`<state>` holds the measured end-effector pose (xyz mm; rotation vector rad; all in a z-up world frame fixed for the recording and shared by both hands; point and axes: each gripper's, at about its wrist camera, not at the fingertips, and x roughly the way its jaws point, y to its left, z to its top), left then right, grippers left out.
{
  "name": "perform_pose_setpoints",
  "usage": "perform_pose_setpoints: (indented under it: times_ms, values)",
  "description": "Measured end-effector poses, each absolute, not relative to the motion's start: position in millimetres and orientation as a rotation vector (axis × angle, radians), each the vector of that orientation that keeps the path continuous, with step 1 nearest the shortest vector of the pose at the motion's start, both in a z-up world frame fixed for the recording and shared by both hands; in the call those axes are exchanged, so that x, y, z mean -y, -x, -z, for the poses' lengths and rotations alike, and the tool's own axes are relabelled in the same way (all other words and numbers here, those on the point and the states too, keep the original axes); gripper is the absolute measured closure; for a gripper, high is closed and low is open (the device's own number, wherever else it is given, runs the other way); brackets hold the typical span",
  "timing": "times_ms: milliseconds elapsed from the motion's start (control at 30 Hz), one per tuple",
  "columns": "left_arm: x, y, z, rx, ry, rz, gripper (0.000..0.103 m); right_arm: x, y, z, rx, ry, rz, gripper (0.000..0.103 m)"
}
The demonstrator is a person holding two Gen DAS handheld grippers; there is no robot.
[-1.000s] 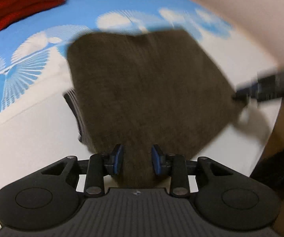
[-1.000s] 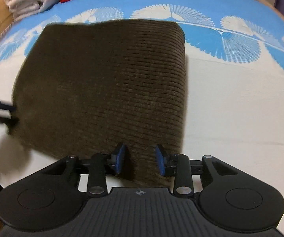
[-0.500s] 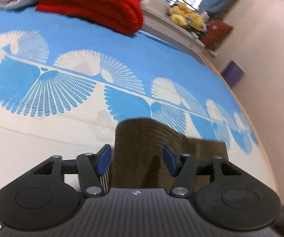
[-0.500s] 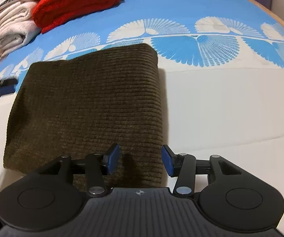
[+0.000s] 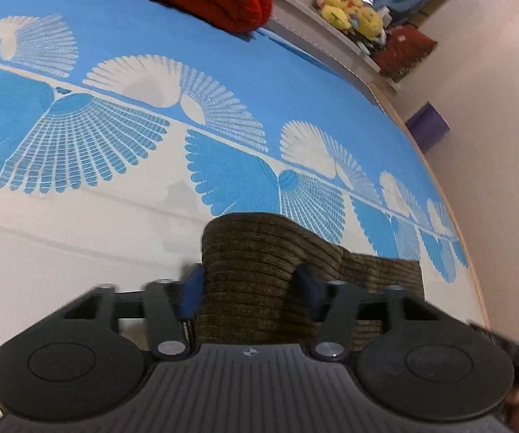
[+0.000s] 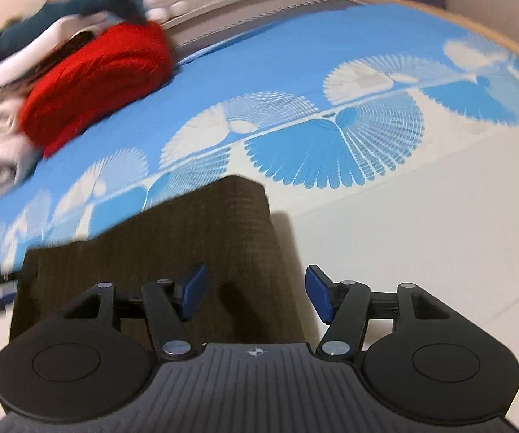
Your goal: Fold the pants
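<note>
Left fingers: left gripper (image 5: 248,288) spread apart, blue pads (image 5: 191,288) either side of a raised hump of cloth; pads seemingly at the cloth's flanks, not pinching; grip let go as far as visible.
Right fingers: right gripper (image 6: 256,294) spread wide, blue pads (image 6: 192,290) clear of the cloth; left pad over the fabric, right pad over bare bedspread; nothing held.
Cloth between left fingers: folded dark brown ribbed corduroy pants (image 5: 259,281), bulging up in a rounded ridge straight ahead of the pads, a flatter layer trailing off to the right of the fingers.
Cloth at right fingers: same pants (image 6: 158,249) lying as a flat rectangular bundle, reaching ahead and to the left of the fingers; right-hand folded edge running away from the fingers just inside the gap.
Long axis: across the right fingers, from the gap out toward the left; blurred, hard to tell exactly.
Nearer hand: both at the bundle's near edge; left one deeper into the cloth.
Beyond the pants: blue and white fan-patterned bedspread (image 5: 151,137), ahead of both pairs of fingers.
Farther out: red knitted folded garment (image 6: 97,83) well apart, ahead and left of the right fingers.
Judgement: fold looks close to finished; left-side hump likely wants flattening.
</note>
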<state>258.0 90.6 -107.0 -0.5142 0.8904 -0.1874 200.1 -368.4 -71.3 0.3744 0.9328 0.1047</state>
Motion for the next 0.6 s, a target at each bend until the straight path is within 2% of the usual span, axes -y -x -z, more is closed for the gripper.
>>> perform_pose_setpoints:
  times_ms: [67, 133, 200, 233, 267, 300, 400, 467, 533, 600]
  values:
    - [-87.9, -258.5, 104.4, -0.882, 0.448, 0.205, 0.068, 369.1, -211.8, 83.6, -0.970, -0.407, -0.080, 0.033]
    - [-88.8, -257.0, 97.5, -0.862, 0.414, 0.228, 0.073, 369.7, -219.3, 90.9, -0.982, -0.446, -0.074, 0.032]
    - [-91.0, -253.6, 88.6, -0.826, 0.395, 0.252, 0.076, 367.5, -225.9, 90.2, -0.958, -0.484, -0.107, 0.060]
    - [-91.4, -251.4, 84.1, -0.803, 0.370, 0.252, 0.076, 362.4, -228.3, 84.8, -0.939, -0.471, -0.109, 0.070]
    - [-92.7, -250.1, 81.5, -0.788, 0.352, 0.238, 0.076, 356.6, -229.3, 78.9, -0.912, -0.437, -0.110, 0.088]
    - [-96.5, -249.4, 79.9, -0.779, 0.352, 0.220, 0.077, 351.1, -230.4, 73.4, -0.886, -0.406, -0.116, 0.097]
    - [-113.3, -250.3, 82.1, -0.754, 0.392, 0.136, 0.076, 336.0, -232.5, 60.9, -0.816, -0.359, -0.158, 0.101]
    - [-116.8, -254.0, 91.5, -0.797, 0.366, 0.065, 0.069, 324.9, -236.4, 62.7, -0.822, -0.240, -0.121, 0.103]
    - [-123.3, -254.5, 97.2, -0.836, 0.408, 0.040, 0.058, 325.5, -240.3, 74.1, -0.897, -0.230, -0.119, 0.099]
    - [-130.2, -250.5, 93.6, -0.856, 0.463, 0.021, 0.034, 333.6, -237.5, 78.9, -0.942, -0.272, -0.141, 0.097]
